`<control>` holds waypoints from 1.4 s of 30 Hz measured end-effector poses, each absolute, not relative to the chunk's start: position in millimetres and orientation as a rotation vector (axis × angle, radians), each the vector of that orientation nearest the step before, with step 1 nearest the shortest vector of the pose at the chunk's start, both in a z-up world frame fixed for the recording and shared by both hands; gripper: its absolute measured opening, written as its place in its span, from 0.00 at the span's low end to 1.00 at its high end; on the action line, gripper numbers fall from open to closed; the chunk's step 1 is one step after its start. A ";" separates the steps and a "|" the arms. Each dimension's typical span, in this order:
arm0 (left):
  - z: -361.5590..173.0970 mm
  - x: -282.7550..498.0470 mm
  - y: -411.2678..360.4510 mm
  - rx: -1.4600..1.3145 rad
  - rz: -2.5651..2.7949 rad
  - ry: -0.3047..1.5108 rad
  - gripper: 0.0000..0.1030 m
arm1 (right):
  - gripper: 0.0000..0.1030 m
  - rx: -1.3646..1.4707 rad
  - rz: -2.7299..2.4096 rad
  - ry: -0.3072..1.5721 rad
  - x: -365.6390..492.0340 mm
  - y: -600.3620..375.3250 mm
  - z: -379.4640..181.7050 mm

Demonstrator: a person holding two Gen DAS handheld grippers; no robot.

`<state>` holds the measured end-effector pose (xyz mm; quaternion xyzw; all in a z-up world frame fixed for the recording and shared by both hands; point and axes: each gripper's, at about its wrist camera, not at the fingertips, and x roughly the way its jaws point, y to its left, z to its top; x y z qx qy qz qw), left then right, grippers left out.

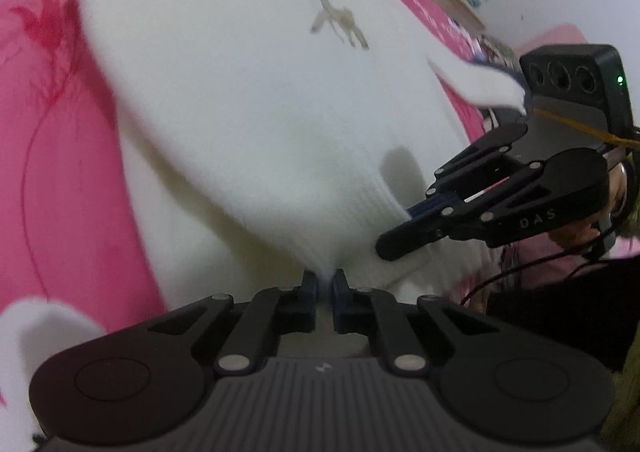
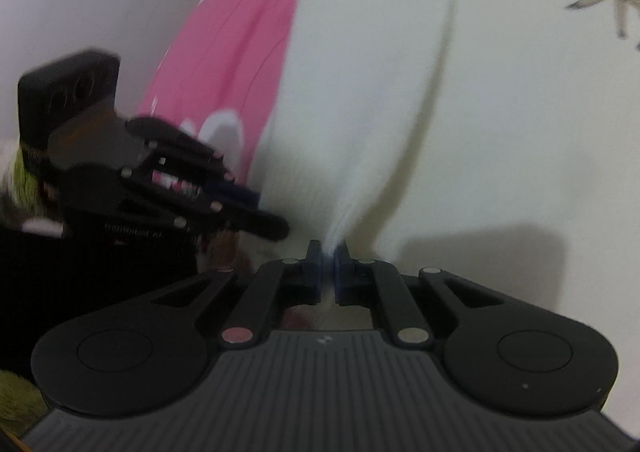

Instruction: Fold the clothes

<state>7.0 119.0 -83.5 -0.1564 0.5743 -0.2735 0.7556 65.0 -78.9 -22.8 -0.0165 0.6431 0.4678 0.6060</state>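
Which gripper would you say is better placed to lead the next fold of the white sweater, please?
Neither clearly: the left gripper and the right gripper are each shut on the white sweater at its ribbed hem, side by side, so they should probably carry it over together.
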 end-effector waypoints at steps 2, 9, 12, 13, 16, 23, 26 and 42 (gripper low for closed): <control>-84.3 2.9 121.2 -0.330 -0.598 1.260 0.07 | 0.04 -0.051 1.102 1.499 56.9 -73.2 -22.9; -87.1 -11.3 128.8 -0.289 -0.601 1.288 0.07 | 0.04 -0.094 1.159 1.509 46.6 -53.5 -19.3; -89.3 -16.3 132.5 -0.277 -0.601 1.299 0.07 | 0.04 -0.116 1.159 1.522 51.6 -50.5 -27.1; -91.0 -16.7 133.5 -0.273 -0.599 1.301 0.07 | 0.04 -0.125 1.156 1.526 51.7 -48.1 -29.5; -94.2 -18.3 134.6 -0.251 -0.599 1.302 0.07 | 0.04 -0.142 1.160 1.529 46.8 -52.4 -34.5; -97.9 -24.8 133.2 -0.164 -0.616 1.293 0.07 | 0.04 -0.174 1.147 1.536 36.7 -53.3 -55.4; -100.0 -26.2 129.9 -0.128 -0.626 1.293 0.09 | 0.07 -0.161 1.121 1.549 34.8 -52.5 -62.6; -43.6 -6.9 162.2 -0.116 -0.522 1.104 0.31 | 0.39 -0.024 0.979 1.297 162.6 -78.4 -3.3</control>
